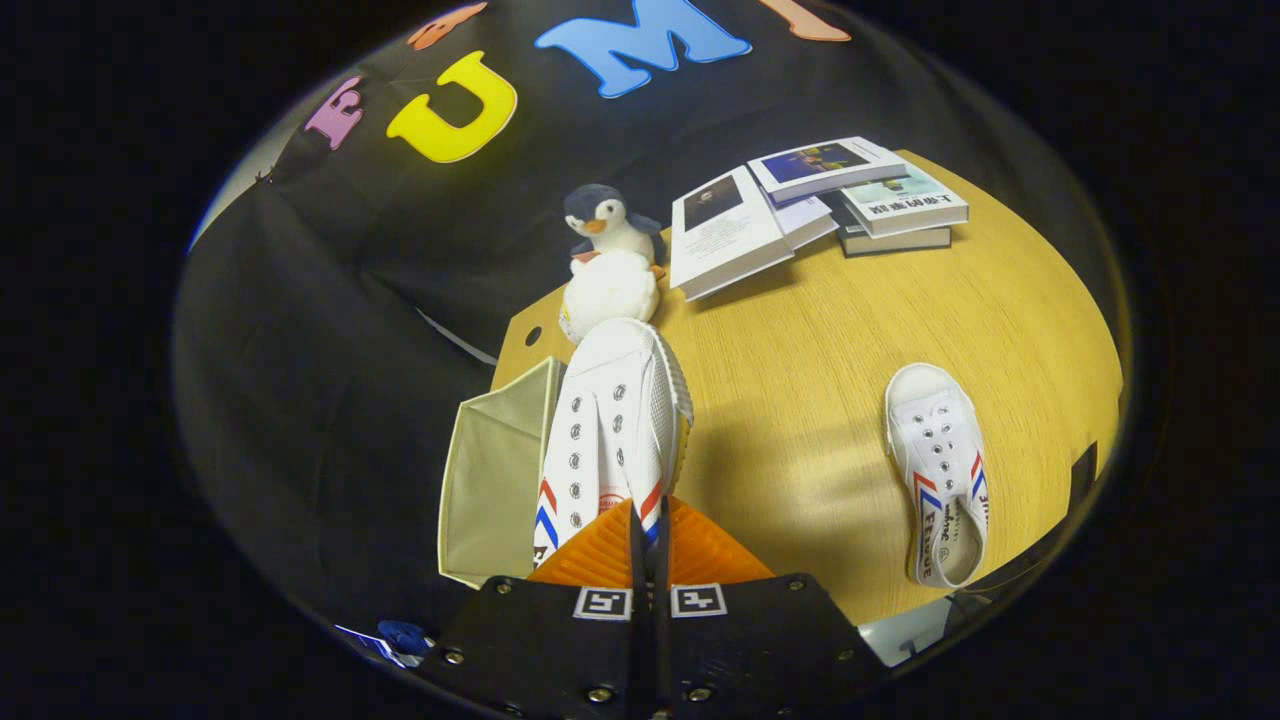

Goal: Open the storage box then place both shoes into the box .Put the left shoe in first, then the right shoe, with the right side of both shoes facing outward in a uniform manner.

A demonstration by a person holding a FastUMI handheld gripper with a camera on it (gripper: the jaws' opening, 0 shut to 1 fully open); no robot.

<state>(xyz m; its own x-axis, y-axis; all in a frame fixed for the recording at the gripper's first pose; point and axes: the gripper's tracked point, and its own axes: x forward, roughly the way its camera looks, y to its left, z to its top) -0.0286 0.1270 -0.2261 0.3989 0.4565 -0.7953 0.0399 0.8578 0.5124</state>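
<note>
White shoe (612,420) pinched at the heel in the closed gripper (650,540), hanging beside the open box (495,470); other shoe (940,470) left on the table (800,350), neither boxed yet.

Single fisheye view riding on the hand-held gripper (648,545), looking forward along its fingers and steeply down at the table (800,400).

Camera sits high above the table's near edge, tilted toward the booth wall. Fingers stand nearly together at the base of the view, pinching the heel rim of a white shoe (610,420) whose toe points away from the lens; this shoe is very near the camera. An open storage box (495,470) lies just beside that shoe. Second shoe (940,470) lies on the table well apart from the first. Plush penguin (610,265) and stacked books (810,205) lie beyond the held shoe, at the table's far edge.
</note>
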